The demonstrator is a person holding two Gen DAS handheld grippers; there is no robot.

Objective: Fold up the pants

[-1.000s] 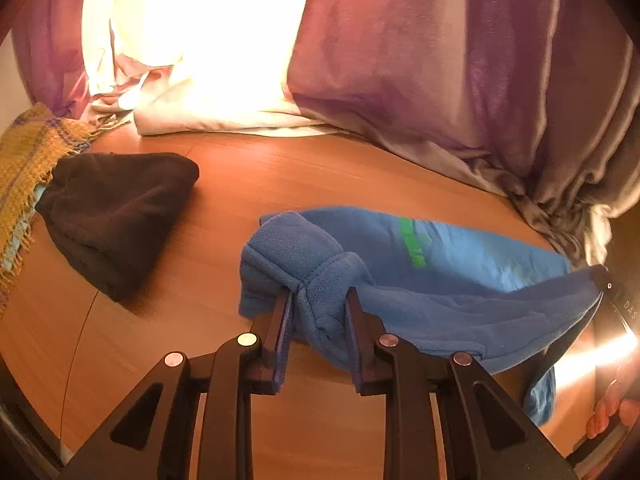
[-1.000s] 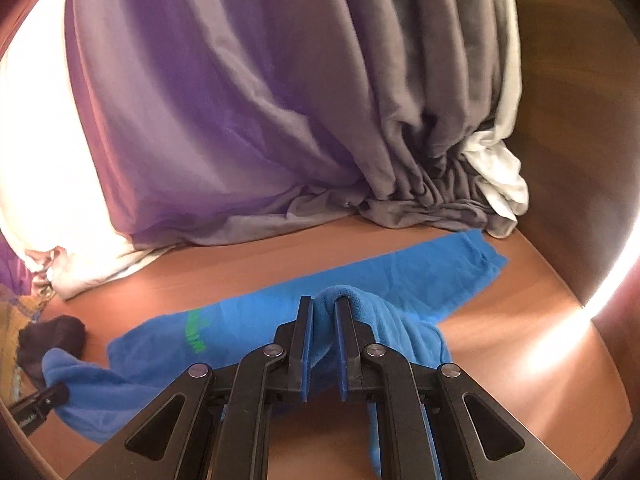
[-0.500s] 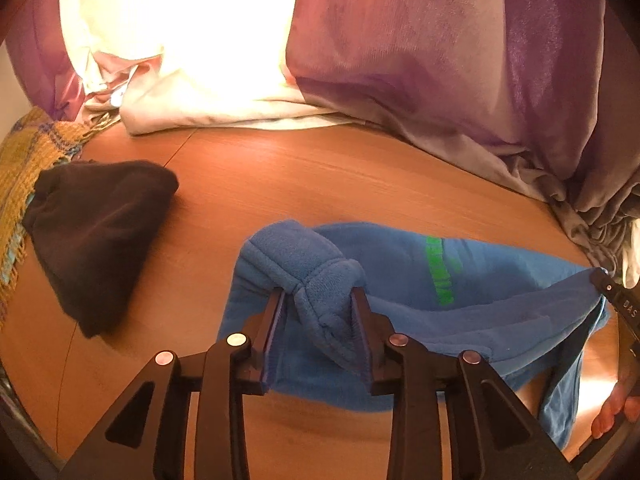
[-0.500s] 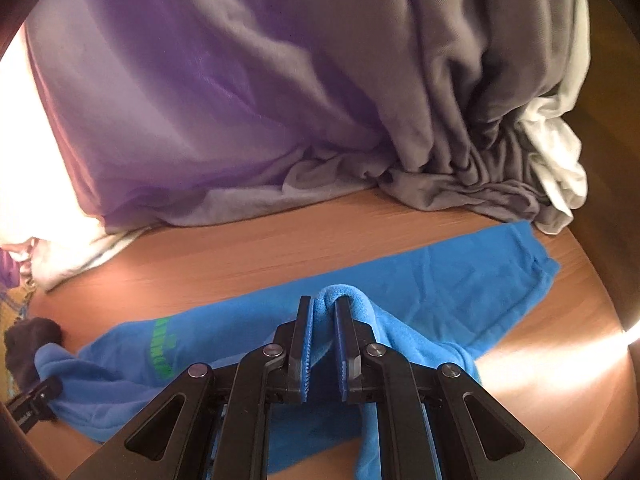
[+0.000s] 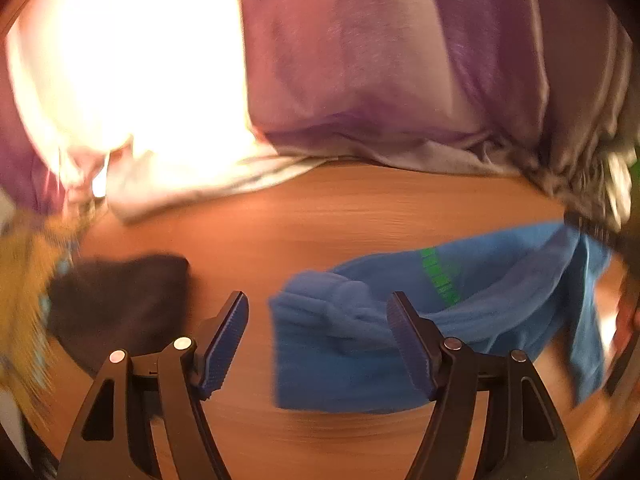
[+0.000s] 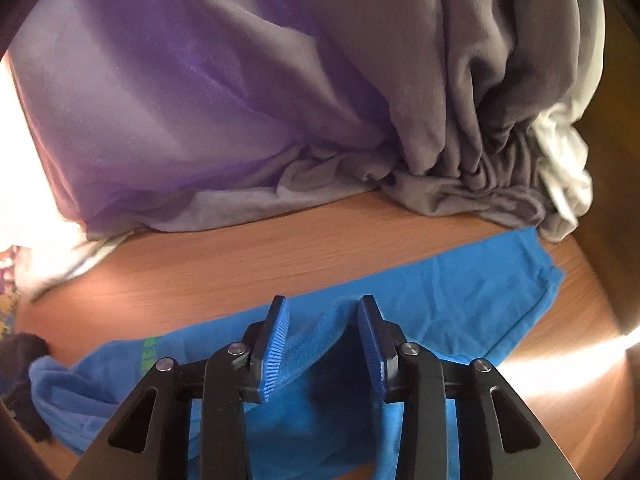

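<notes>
The blue pants (image 5: 492, 292) with a green print (image 5: 438, 276) lie on the wooden table (image 5: 340, 216). Their bunched end (image 5: 332, 320) lies between the spread jaws of my left gripper (image 5: 318, 334), which is open and holds nothing. In the right wrist view the pants (image 6: 460, 296) stretch from lower left to right, one leg lying flat. My right gripper (image 6: 322, 340) is open, with a raised fold of blue cloth (image 6: 320, 356) loose between its jaws.
A dark cloth (image 5: 120, 300) lies left of the pants, with a yellow woven blanket (image 5: 24, 280) beyond it. Purple and grey curtains (image 6: 280, 100) pile along the table's far edge. A bright white patch (image 5: 140, 80) glares at the back left.
Both grippers have opened and let go of the blue pants. The bunched end has dropped onto the table. The left view has swung and is blurred.
</notes>
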